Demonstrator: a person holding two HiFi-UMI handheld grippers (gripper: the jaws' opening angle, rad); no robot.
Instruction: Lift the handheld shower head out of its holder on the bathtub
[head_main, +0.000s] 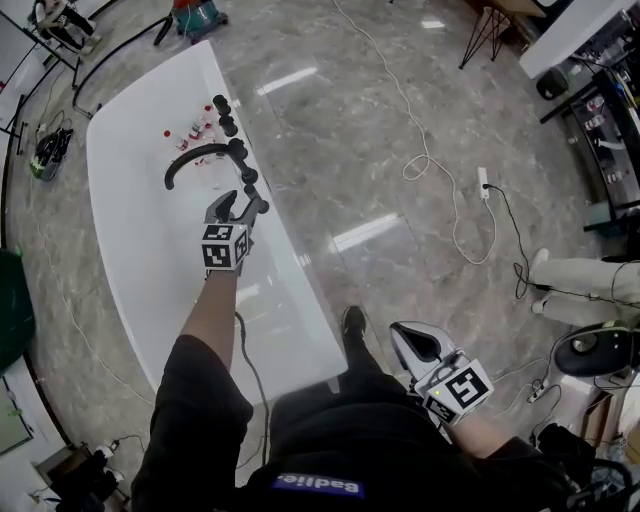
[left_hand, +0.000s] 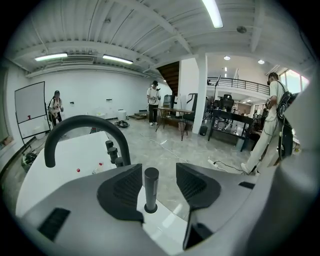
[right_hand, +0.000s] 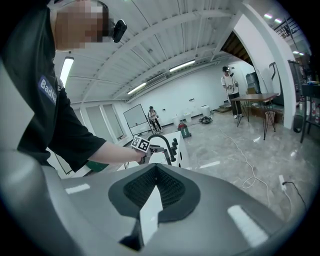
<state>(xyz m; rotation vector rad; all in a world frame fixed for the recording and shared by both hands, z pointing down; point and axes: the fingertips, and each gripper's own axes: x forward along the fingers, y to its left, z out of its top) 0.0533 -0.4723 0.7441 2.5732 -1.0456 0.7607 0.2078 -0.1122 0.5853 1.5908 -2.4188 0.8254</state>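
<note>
1. My left claw (head_main: 238, 205) is over the rim of the bathtub (head_main: 290, 300), beside the arched black faucet (left_hand: 85, 122)
2. Its jaws stand wide, one on each side of the shower head (left_hand: 151, 186), a dark upright rod seated in its holder (left_hand: 150, 208) on the rim
3. The pads seem clear of the rod, though I can't be certain from this angle
4. My right claw (right_hand: 156, 187) is closed, empty and low by my side, well away from the tub
5. My judgement: approach done; closing on the rod and lifting it out remain
</note>
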